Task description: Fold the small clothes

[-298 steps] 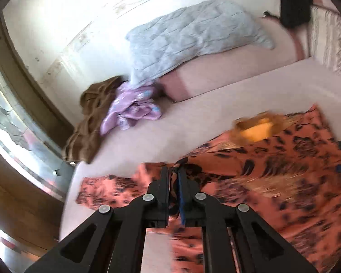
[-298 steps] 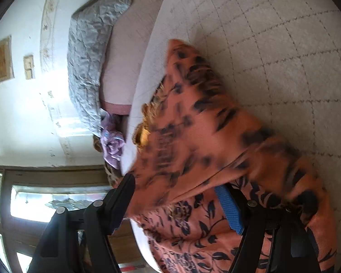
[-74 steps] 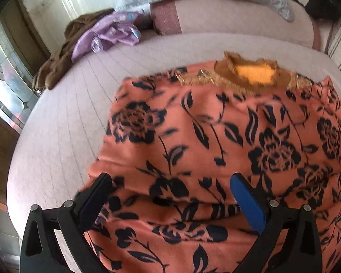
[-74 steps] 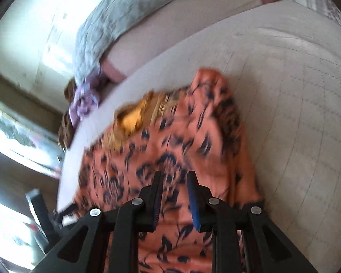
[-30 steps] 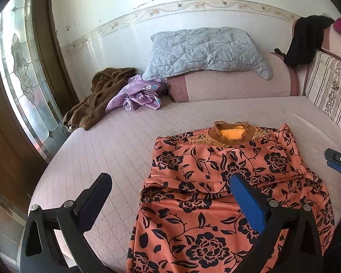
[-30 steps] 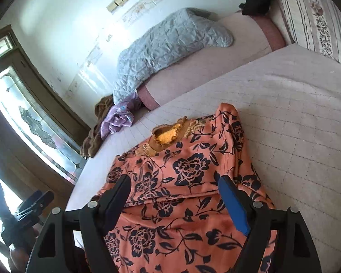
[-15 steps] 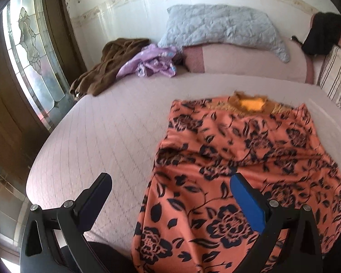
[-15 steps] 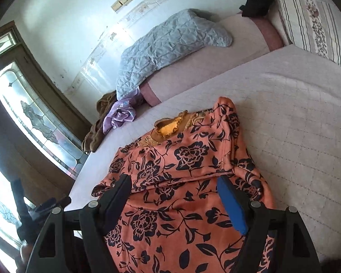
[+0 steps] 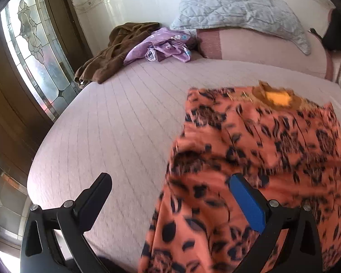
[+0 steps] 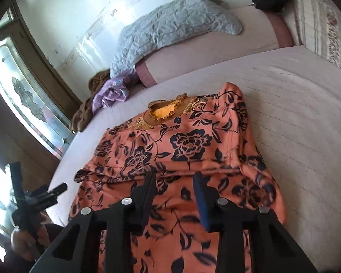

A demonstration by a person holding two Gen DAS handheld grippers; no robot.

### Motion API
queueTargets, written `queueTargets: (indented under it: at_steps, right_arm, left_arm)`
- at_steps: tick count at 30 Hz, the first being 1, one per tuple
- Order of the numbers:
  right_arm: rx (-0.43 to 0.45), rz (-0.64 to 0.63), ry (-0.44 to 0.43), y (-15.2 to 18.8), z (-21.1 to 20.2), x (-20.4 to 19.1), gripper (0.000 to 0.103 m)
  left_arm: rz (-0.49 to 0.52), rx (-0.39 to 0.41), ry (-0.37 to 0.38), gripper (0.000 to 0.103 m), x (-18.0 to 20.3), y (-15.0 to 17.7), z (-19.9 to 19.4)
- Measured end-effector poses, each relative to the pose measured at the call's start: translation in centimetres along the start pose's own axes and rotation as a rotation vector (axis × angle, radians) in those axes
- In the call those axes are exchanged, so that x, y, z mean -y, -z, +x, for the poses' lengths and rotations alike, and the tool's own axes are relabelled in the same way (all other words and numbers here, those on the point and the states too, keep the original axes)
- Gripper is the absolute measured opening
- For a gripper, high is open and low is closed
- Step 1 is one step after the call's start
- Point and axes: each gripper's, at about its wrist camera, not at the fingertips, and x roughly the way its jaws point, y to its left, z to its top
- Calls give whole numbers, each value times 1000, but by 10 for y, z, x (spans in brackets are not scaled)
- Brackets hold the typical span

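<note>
Left claw (image 9: 170, 195): jaws spread wide, pointing steeply down; black finger (image 9: 95, 195) on one side, blue-padded finger (image 9: 247, 204) on the other (nothing pressed between the pads). Seen also from the right wrist camera at lower left, gripped by the person's hand (image 10: 27, 238).

Right claw (image 10: 174, 188): pointing down, jaws part-way in and closing; black finger (image 10: 145, 195) and blue-padded finger (image 10: 201, 198) with a gap between them. Whether the pads press anything cannot be told.
</note>
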Motion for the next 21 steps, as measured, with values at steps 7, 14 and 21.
queueTargets:
  at_steps: [7,14,21]
  right_arm:
    - [-79,-19,-57,-38,61,-7,36]
    - [-193,-50,-25,-10,113,-1,35]
    - [-154,15,-73,-9,79,6,39]
  left_arm:
    - [-37,-91,83,103,16,-46,51]
    - [6,-281,82,103,41,-16,112]
    - [28,-149,109,103,25,2,67]
